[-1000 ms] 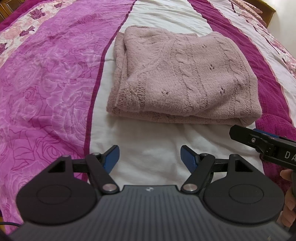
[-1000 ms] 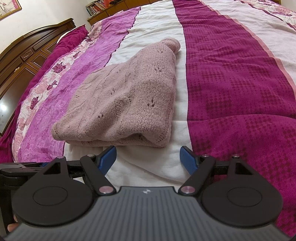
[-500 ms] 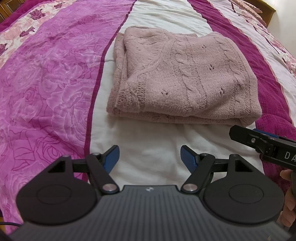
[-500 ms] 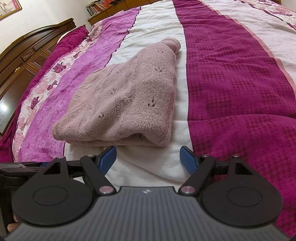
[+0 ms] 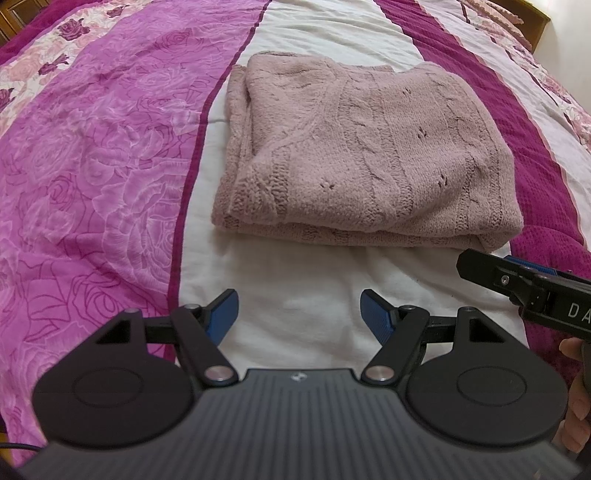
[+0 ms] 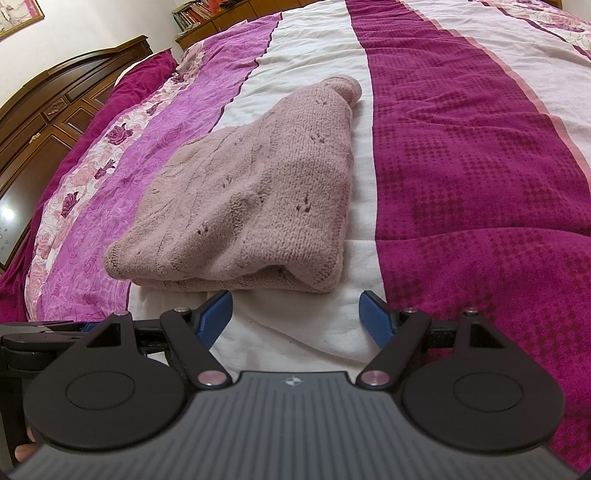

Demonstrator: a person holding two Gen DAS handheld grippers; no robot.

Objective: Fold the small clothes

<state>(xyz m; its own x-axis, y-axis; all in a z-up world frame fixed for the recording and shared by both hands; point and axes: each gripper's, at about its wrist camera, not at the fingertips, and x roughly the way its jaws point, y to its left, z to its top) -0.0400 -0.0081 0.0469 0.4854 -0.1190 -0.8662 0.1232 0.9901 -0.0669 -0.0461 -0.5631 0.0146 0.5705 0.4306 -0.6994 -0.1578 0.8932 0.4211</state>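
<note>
Item: dusty-pink cable-knit sweater [image 5: 369, 155], folded into a thick rectangular pad of several layers. It lies on the white centre stripe of the bedspread, and its right edge reaches the dark magenta stripe. In the right wrist view the same sweater [image 6: 251, 206] appears foreshortened, with a rounded roll at the far end. What the inner layers look like cannot be made out, and the sleeves are tucked out of sight.

Support: quilted bedspread [image 5: 92, 166] in lengthwise stripes of rose-printed pink, white and waffle-textured dark magenta. Its edges are cut off on all sides of both views.

Left gripper [image 5: 298, 312], black two-finger tool with blue ribbed pads: jaws spread wide with nothing between them. It hovers over bare white cloth just short of the sweater's near folded edge, touching nothing. In the right wrist view only a sliver of it shows at the left border, behind the other tool's body.

Right gripper [image 6: 295, 315], same make: jaws likewise spread and empty. Its left pad sits just beside the sweater's near edge; whether it touches cannot be told. From the left wrist view the right gripper is seen side-on at the right edge, largely cut off, with partial white lettering on it.

Person: only fingertips [image 5: 576, 402] at the lower right border of the left wrist view.

Background, right wrist view: dark carved wooden headboard [image 6: 55, 110] and a shelf of books [image 6: 195, 14], small and indistinct.
</note>
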